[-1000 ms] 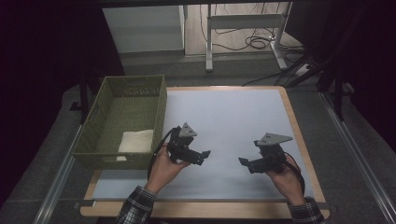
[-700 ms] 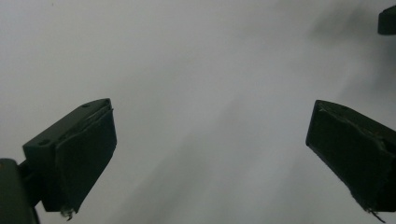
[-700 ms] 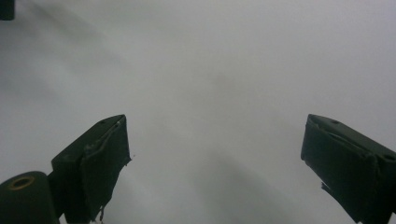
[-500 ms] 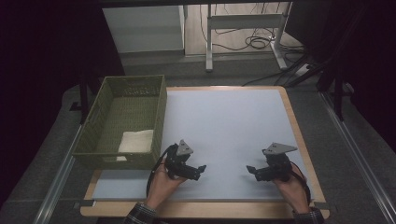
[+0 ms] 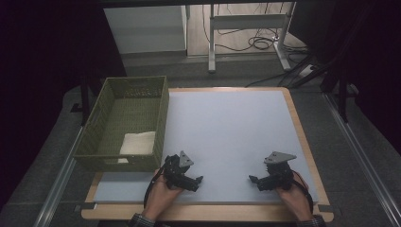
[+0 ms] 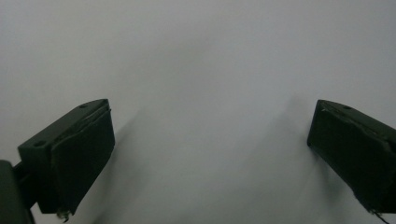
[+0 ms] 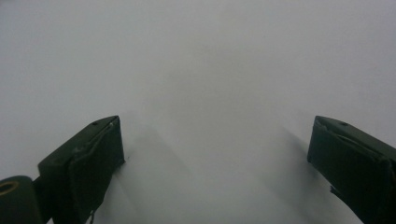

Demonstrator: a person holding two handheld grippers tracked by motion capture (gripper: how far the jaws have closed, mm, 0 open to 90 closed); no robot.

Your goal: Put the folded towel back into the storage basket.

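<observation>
My left gripper [image 5: 197,180] lies low over the white mat [image 5: 227,127] near the table's front edge, held by a hand and pointing right. In the left gripper view its jaws stand wide apart, so the left gripper [image 6: 210,154] is open above bare mat. My right gripper [image 5: 253,180] sits at the front right and points left toward the other one. Its jaws have just been opening further, and in the right gripper view the right gripper [image 7: 215,158] is open with nothing between its pads.
A green woven basket [image 5: 163,111] stands on the table's left side with a folded white cloth [image 5: 137,142] inside. The wooden table edge [image 5: 302,137] frames the mat. Desk legs and cables lie on the floor beyond.
Both hands have come down and back toward the table's front edge with their grippers. The basket and cloth have not moved.
</observation>
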